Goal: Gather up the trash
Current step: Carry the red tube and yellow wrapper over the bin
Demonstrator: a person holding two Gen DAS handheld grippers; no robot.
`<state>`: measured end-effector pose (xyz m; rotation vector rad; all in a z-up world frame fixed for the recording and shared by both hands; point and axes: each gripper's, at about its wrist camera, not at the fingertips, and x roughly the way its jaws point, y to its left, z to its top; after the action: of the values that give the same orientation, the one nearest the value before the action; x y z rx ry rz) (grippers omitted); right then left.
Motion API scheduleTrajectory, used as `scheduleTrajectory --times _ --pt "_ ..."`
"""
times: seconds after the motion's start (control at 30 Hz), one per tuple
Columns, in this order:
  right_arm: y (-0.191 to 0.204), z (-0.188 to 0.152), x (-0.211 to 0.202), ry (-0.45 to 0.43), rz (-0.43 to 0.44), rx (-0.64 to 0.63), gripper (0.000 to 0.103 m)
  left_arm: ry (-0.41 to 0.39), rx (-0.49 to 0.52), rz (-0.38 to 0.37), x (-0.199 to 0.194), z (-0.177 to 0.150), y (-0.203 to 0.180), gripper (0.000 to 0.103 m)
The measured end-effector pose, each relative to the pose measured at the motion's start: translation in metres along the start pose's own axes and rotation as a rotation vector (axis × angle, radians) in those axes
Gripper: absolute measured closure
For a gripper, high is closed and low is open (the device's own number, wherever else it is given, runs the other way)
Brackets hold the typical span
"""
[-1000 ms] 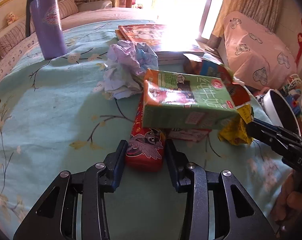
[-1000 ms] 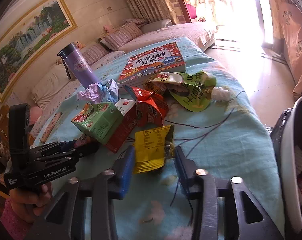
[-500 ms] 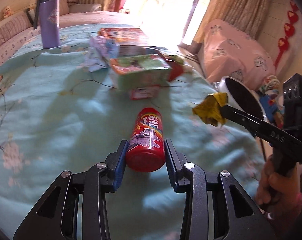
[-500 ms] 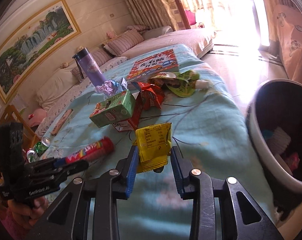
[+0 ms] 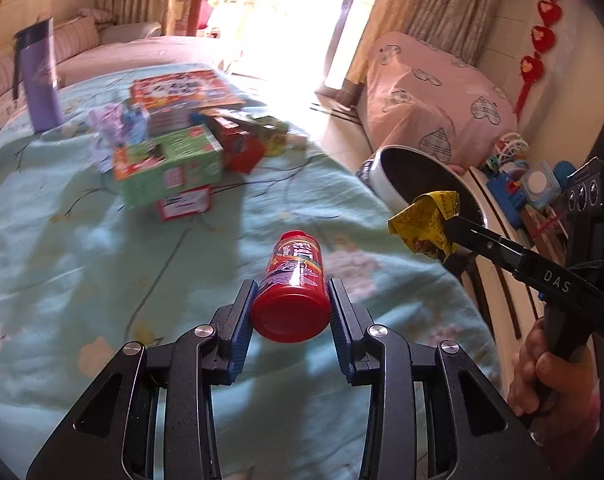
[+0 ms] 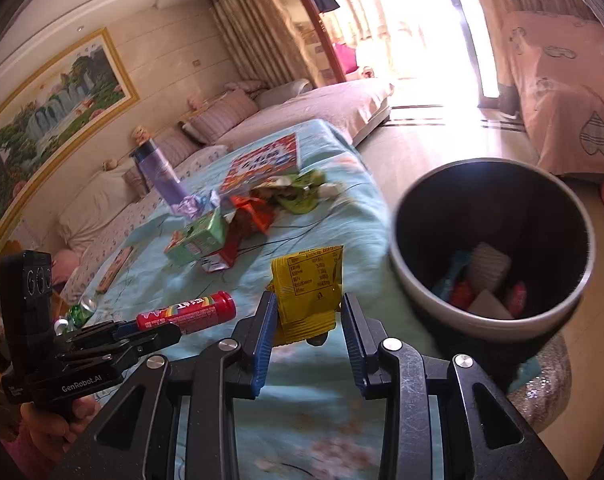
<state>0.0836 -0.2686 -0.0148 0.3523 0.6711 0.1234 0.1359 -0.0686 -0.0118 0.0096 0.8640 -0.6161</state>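
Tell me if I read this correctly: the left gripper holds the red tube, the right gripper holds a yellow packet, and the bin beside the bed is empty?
Not quite: the bin is not empty. The right wrist view shows several pieces of trash at its bottom. The rest stands: the left gripper holds the red tube, and the right gripper holds the yellow packet.

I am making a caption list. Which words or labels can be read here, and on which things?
"DAS": on the black right tool.
"GenRobot.AI": on the black left tool.
Print on the yellow foil wrapper, red cylindrical tube and green carton: too blurred.
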Motion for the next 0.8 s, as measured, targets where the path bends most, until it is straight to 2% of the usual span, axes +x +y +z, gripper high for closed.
scheduleTrajectory --times 0.57,0.8 --pt "-0.070 0.011 -0.036 -0.077 -0.098 0.096 0.070 -0.012 0.120 -0.072 0.027 0.037 -0.079 0.069" --pt "-0.095 0.023 -0.034 -0.084 -0.144 0.117 0.070 -0.017 0.160 -0.091 0.044 0.057 -0.107 0.069"
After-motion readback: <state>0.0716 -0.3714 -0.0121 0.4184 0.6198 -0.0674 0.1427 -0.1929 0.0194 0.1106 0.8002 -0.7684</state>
